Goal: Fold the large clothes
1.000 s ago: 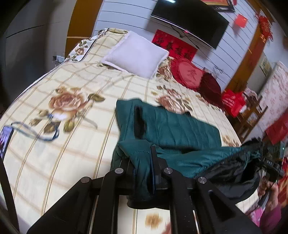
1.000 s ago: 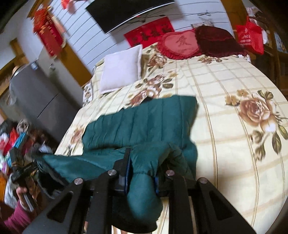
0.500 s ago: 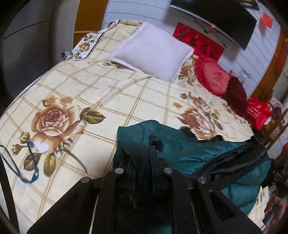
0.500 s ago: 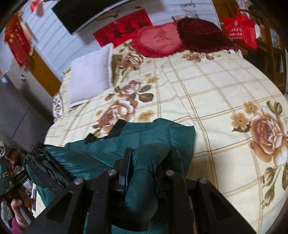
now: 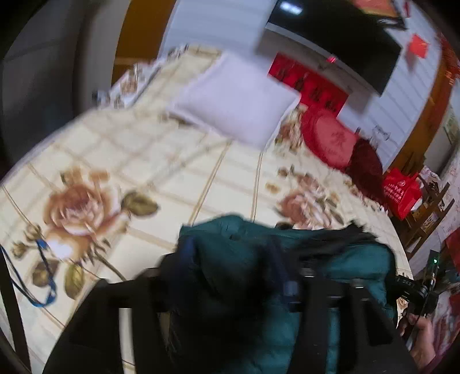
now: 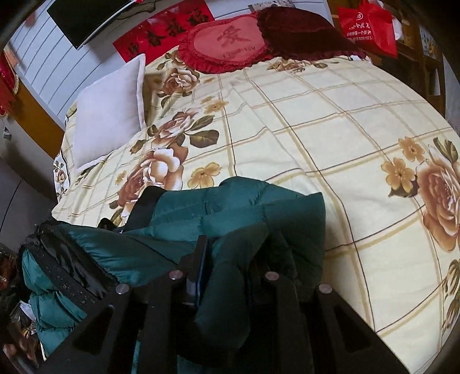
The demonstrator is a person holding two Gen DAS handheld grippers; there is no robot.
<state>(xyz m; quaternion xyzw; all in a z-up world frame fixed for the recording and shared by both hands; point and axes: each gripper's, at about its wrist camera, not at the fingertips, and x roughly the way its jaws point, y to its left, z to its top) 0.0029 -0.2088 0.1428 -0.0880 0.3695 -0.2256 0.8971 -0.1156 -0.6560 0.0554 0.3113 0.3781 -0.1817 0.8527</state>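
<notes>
A dark green quilted jacket (image 6: 238,207) with black lining (image 6: 66,264) hangs bunched between my two grippers, over the near edge of the floral bedspread (image 6: 316,120). My right gripper (image 6: 227,259) is shut on a fold of the jacket. In the blurred left wrist view my left gripper (image 5: 230,276) is shut on the jacket (image 5: 339,287) too, with fabric wrapped over its fingers. The other gripper and the hand holding it (image 5: 417,290) show at the right edge.
A white pillow (image 6: 109,112) and two red heart cushions (image 6: 230,43) lie at the head of the bed. A blue lanyard (image 5: 34,276) lies on the bedspread at the left. A red bag (image 6: 371,26) and wooden furniture stand beside the bed.
Both grippers have carried the jacket's held edge forward toward the head of the bed, so the flat part on the bed has shrunk to a bunched pile. The left view is motion-blurred.
</notes>
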